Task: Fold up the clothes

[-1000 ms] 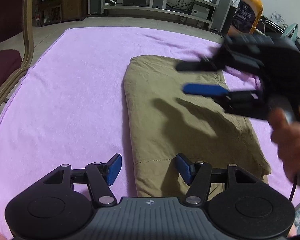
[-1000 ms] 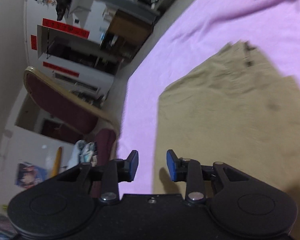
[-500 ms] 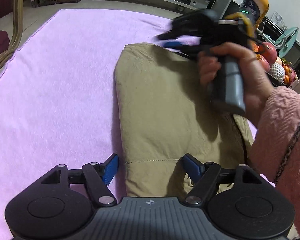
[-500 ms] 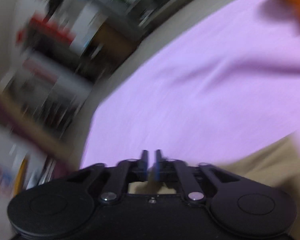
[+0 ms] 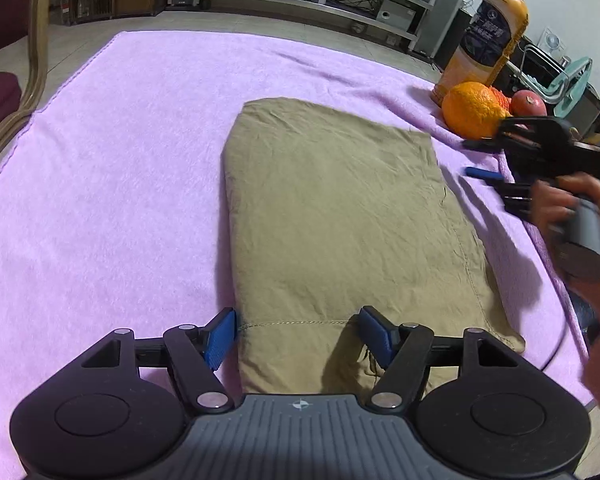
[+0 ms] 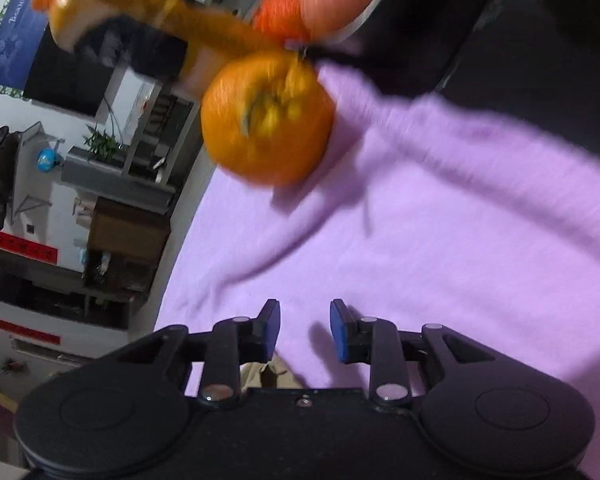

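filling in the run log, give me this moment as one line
step: fold clothes | garment: folded, flat on purple blanket | left hand-held gripper: closing astride near hem | right hand-held gripper: open, empty, beside orange

Soft indoor light from above leaves the purple blanket (image 5: 120, 168) evenly lit, with faint shadows under the khaki garment (image 5: 340, 216). The left wrist view is sharp; the right wrist view smears the orange (image 6: 266, 116). Fisheye curvature bends and darkens the corners.

A plain khaki folded cotton garment (image 5: 340, 216) lies on a solid lilac fleecy blanket (image 5: 112, 168). At two o'clock sit a round bright-orange fruit (image 5: 474, 109), a red apple (image 5: 529, 103) and an orange, dark-labelled juice bottle (image 5: 488, 36).
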A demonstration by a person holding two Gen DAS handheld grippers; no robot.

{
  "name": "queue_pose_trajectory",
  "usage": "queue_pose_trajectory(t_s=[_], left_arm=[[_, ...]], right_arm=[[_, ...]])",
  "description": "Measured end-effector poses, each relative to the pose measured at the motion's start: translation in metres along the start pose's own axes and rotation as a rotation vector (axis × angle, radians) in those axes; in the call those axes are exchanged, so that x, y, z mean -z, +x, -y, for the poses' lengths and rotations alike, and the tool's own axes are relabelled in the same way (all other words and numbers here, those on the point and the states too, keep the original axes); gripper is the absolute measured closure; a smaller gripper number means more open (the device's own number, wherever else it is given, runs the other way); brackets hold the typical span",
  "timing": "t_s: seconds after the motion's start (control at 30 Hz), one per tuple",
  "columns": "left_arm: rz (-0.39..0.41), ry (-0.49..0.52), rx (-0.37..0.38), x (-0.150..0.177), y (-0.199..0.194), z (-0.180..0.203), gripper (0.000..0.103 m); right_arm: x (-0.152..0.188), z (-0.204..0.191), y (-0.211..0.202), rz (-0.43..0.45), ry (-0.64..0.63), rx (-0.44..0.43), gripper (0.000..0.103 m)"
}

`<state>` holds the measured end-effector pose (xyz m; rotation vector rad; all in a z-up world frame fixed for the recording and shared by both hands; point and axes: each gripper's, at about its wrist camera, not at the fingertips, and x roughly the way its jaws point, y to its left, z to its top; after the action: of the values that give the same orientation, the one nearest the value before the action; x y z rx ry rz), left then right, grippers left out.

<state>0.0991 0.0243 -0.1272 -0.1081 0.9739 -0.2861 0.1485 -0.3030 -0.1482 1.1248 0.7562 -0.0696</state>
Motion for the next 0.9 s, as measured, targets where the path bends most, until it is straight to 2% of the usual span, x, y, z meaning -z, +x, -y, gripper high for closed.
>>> queue_pose_trajectory(t_s=[0.1, 0.2, 0.3, 0.37, 0.4, 0.47, 0.5, 0.57, 0.6, 0.67, 0.7, 0.73, 0.77, 0.83, 0.9], left_arm=[[0.011, 0.009, -0.001, -0.001, -0.005, 0.005, 0.038], [0.011, 0.025, 0.0, 0.002, -0.009, 0.011, 0.038], [0.008, 0.05, -0.015, 0.005, -0.008, 0.015, 0.038], [-0.001, 0.063, -0.023, 0.007, -0.005, 0.016, 0.038], [-0.007, 0.068, -0.026, 0.009, -0.004, 0.016, 0.037], [-0.016, 0.068, -0.023, 0.011, -0.004, 0.013, 0.035], [-0.019, 0.066, -0.02, 0.011, -0.004, 0.012, 0.034], [-0.014, 0.056, -0.01, 0.011, -0.008, 0.008, 0.035], [-0.009, 0.05, -0.004, 0.01, -0.011, 0.006, 0.039], [0.03, 0.028, 0.039, 0.007, -0.025, 0.0, 0.039], [0.058, 0.011, 0.07, 0.004, -0.033, -0.004, 0.036], [0.088, -0.01, 0.098, 0.001, -0.041, -0.01, 0.029], [0.109, -0.033, 0.108, -0.002, -0.045, -0.016, 0.027], [0.121, -0.092, 0.095, -0.01, -0.045, -0.028, 0.026], [0.081, -0.169, 0.076, -0.018, -0.031, -0.04, 0.026]], right_arm=[[0.008, -0.014, -0.039, -0.096, -0.129, -0.056, 0.075], [0.052, -0.029, -0.063, -0.224, -0.285, -0.057, 0.067], [0.109, -0.025, -0.069, -0.364, -0.316, -0.096, 0.067], [0.135, -0.014, -0.074, -0.409, -0.328, -0.116, 0.068], [0.141, -0.006, -0.076, -0.403, -0.341, -0.081, 0.069], [0.153, 0.01, -0.079, -0.389, -0.361, -0.014, 0.091], [0.15, 0.019, -0.083, -0.372, -0.328, -0.003, 0.103], [0.142, 0.031, -0.097, -0.34, -0.26, 0.007, 0.103], [0.136, 0.034, -0.104, -0.322, -0.23, 0.007, 0.101], [0.128, 0.025, -0.115, -0.256, -0.256, 0.012, 0.087], [0.123, 0.021, -0.12, -0.233, -0.262, -0.002, 0.074], [0.119, 0.018, -0.125, -0.211, -0.265, -0.016, 0.07], [0.113, 0.016, -0.127, -0.205, -0.253, -0.041, 0.069], [0.104, 0.018, -0.123, -0.199, -0.223, -0.058, 0.057], [0.096, 0.024, -0.115, -0.183, -0.2, -0.041, 0.049]])
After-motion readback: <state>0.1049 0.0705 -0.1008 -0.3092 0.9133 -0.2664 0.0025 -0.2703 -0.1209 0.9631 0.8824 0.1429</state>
